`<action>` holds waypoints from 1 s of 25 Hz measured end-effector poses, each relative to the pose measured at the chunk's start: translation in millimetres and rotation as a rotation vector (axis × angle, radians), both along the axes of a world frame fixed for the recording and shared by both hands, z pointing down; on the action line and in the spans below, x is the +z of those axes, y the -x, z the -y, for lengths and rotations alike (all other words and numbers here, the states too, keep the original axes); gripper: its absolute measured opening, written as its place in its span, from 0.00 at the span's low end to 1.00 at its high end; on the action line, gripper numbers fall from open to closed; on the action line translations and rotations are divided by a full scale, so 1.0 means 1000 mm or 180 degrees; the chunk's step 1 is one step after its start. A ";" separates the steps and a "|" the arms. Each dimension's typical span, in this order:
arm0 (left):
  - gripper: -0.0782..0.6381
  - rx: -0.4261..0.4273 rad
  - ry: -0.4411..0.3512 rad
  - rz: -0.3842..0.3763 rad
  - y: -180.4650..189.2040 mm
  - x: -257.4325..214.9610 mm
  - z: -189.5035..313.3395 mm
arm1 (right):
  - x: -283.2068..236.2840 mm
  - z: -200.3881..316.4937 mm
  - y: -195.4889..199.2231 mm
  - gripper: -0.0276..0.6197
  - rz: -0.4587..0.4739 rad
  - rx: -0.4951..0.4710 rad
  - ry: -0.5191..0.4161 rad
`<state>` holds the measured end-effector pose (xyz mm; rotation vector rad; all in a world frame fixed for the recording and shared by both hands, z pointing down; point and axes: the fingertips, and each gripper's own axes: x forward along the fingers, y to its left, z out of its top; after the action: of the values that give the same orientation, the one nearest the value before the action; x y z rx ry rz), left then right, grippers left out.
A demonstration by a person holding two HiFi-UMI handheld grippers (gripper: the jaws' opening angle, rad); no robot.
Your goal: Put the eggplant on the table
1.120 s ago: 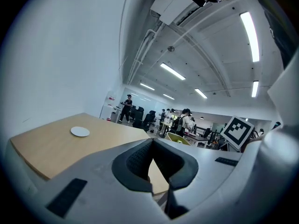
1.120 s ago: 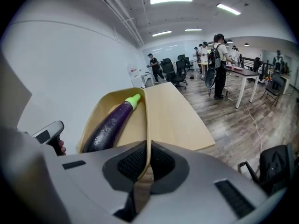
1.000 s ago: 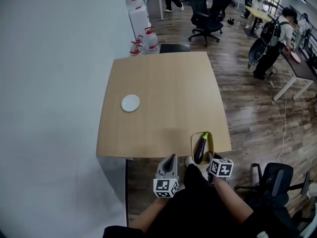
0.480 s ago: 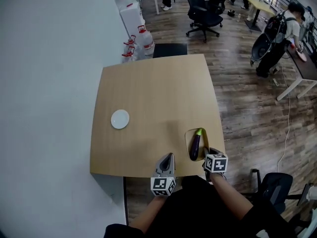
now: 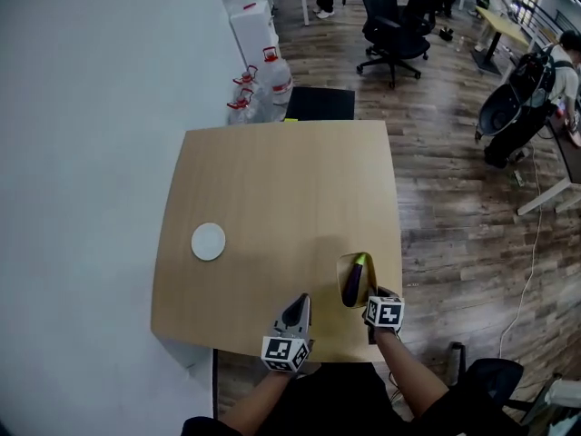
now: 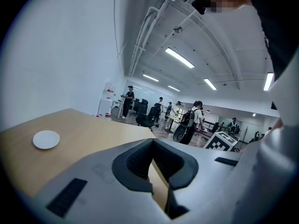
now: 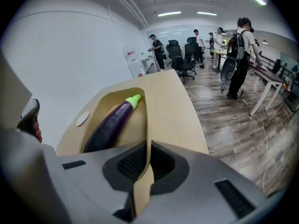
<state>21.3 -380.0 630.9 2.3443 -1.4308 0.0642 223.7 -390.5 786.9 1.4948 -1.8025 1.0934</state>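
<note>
A dark purple eggplant [image 5: 352, 282] [image 7: 112, 125] with a green stem lies in a shallow wooden tray [image 5: 342, 263] [image 7: 93, 120]. The tray hangs over the front right part of the light wooden table [image 5: 272, 198]. My right gripper [image 5: 375, 300] [image 7: 148, 146] is shut on the tray's near rim, with the rim's thin edge pinched between its pads. My left gripper [image 5: 296, 309] [image 6: 150, 143] is at the table's front edge, to the left of the tray. Its jaws meet at the tips and hold nothing.
A small white plate [image 5: 208, 242] [image 6: 46, 139] sits on the table's left side. A white wall runs along the left. Water jugs [image 5: 263, 84] stand past the far edge, with office chairs [image 5: 392, 30] and people farther back. A black chair [image 5: 495, 380] is at my right.
Both grippers have moved forward from in front of the table to over its front edge. The tray with the eggplant came along in the right gripper and now hangs lower over the tabletop.
</note>
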 end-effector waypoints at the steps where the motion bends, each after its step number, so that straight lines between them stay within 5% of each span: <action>1: 0.13 -0.0017 0.0014 -0.0023 -0.003 0.001 0.006 | 0.007 0.007 -0.003 0.14 -0.0012 -0.0009 0.0023; 13: 0.13 -0.0114 0.0231 0.0109 -0.007 0.024 0.044 | 0.077 0.079 -0.013 0.14 -0.0184 -0.0130 0.0271; 25: 0.13 0.0008 0.0348 0.0095 -0.012 0.032 0.028 | 0.083 0.093 -0.009 0.14 -0.0207 -0.0024 0.0274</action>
<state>33.6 -407.9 662.6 2.2655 -1.4020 0.1744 232.9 -483.6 870.0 1.4552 -1.6944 1.0920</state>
